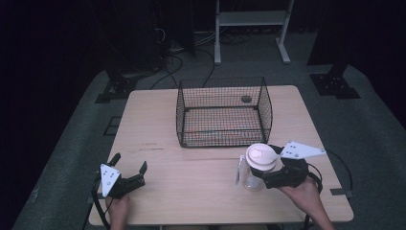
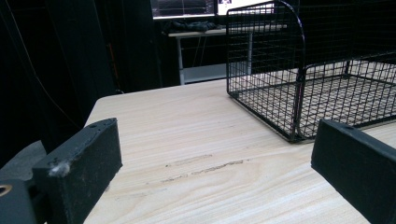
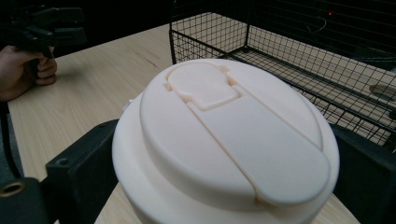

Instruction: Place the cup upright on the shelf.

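left tongs (image 1: 129,169): black, grey three-cornered plate | right tongs (image 1: 258,178): black, grey plate, black cable

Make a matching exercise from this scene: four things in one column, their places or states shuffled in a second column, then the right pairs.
1. black wire mesh basket
2. clear plastic jar with a cream lid
3. left gripper
4. right gripper

A. open, holding nothing
B. shut on the jar
C. far middle of the table
D. upright between two black jaws

Pairs: 1-C, 2-D, 3-A, 4-B
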Demonstrator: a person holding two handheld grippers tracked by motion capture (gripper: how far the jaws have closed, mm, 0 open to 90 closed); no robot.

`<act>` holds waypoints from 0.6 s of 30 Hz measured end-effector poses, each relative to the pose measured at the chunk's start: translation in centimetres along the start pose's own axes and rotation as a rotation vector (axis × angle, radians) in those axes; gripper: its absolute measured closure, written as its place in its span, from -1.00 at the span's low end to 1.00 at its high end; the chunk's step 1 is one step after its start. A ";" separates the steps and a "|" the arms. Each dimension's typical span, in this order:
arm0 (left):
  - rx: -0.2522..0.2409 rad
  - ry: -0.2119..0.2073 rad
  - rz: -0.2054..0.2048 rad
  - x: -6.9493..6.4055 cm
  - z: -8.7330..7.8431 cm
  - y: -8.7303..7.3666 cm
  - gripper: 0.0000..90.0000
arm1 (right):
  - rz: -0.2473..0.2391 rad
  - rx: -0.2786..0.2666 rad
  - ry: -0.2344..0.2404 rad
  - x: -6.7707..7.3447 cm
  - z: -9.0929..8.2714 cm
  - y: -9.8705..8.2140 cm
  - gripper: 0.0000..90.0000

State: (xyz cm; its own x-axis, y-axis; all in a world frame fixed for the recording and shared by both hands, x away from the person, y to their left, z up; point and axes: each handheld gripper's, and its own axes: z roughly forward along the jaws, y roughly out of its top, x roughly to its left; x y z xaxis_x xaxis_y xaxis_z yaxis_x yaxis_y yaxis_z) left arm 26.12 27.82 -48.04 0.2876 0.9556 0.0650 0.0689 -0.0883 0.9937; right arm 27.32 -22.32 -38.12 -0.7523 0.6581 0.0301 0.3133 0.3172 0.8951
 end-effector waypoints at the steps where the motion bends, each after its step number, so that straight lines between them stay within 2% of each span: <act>1: 0.000 0.000 0.000 0.0 0.0 0.0 -0.98 | -0.004 0.001 -0.004 0.0 0.0 0.0 -0.90; 12: -0.001 -0.001 -0.001 0.0 0.0 0.0 -0.98 | -0.011 -0.008 -0.021 0.2 0.0 1.0 -0.90; 18: -0.001 -0.001 -0.001 0.0 0.0 0.0 -0.98 | -0.013 -0.020 -0.019 0.3 -0.2 2.4 -0.90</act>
State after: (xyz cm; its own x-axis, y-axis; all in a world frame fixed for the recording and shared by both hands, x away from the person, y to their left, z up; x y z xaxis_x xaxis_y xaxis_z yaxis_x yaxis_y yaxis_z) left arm 26.11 27.85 -48.04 0.2884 0.9554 0.0637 0.0684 -0.0869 0.9939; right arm 27.72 -21.54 -35.91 -0.7451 0.6669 0.0096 0.2917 0.3128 0.9039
